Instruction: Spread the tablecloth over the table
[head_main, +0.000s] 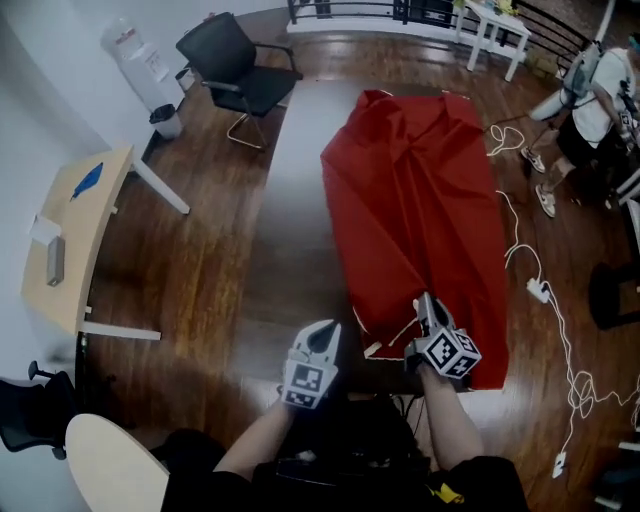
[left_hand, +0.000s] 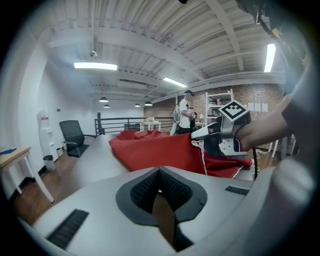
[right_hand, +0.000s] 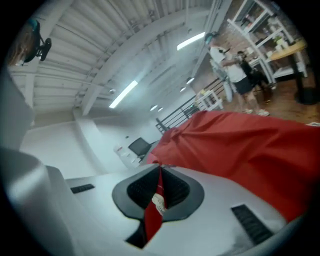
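The red tablecloth (head_main: 415, 200) is lying wrinkled on the right half of the long dark table (head_main: 290, 190), and the left half is showing bare. The right gripper (head_main: 425, 303) is clamping the near white-hemmed edge of the cloth between its jaws. The left gripper (head_main: 322, 332) is hovering just beside the cloth, with its jaws together on nothing. In my judgement, pulling from one point only is risking a crooked cloth. It may also be sliding off the right side toward the white cables (head_main: 540, 291), or the thin hem may be slipping out of the jaws.
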